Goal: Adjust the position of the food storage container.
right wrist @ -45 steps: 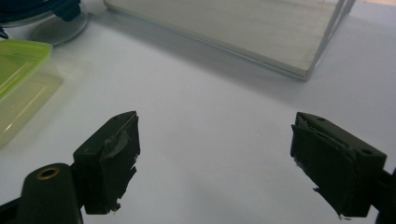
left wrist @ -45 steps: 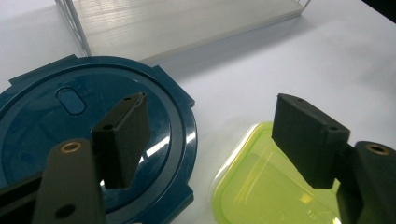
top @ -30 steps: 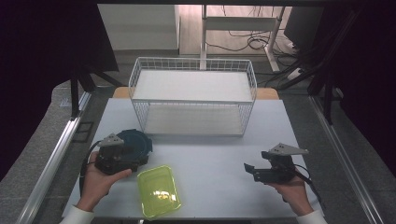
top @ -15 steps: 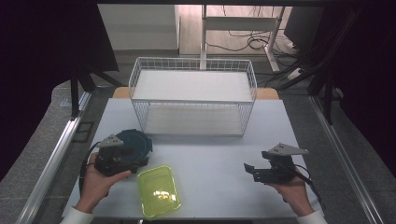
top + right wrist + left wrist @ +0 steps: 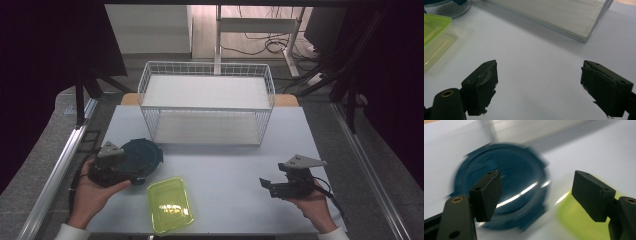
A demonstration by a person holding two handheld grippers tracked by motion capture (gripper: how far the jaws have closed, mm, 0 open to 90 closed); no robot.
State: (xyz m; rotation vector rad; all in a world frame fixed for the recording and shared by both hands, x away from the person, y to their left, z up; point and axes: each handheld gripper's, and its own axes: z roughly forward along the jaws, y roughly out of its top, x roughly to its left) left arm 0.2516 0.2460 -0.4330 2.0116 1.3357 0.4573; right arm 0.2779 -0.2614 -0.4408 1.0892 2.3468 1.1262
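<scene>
The high view is dim around the edges, with black surroundings, while the pale desk is evenly lit from above. A glare patch sits on the green lid. In the left gripper view the blue lid is smeared by motion blur and streaked with reflection. The right gripper view is sharp, with soft shadows.

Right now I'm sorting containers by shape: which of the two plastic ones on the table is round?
The dark blue round plastic container, lying beside the left claw. The other, the translucent yellow-green plastic container, is rectangular with rounded corners.
</scene>
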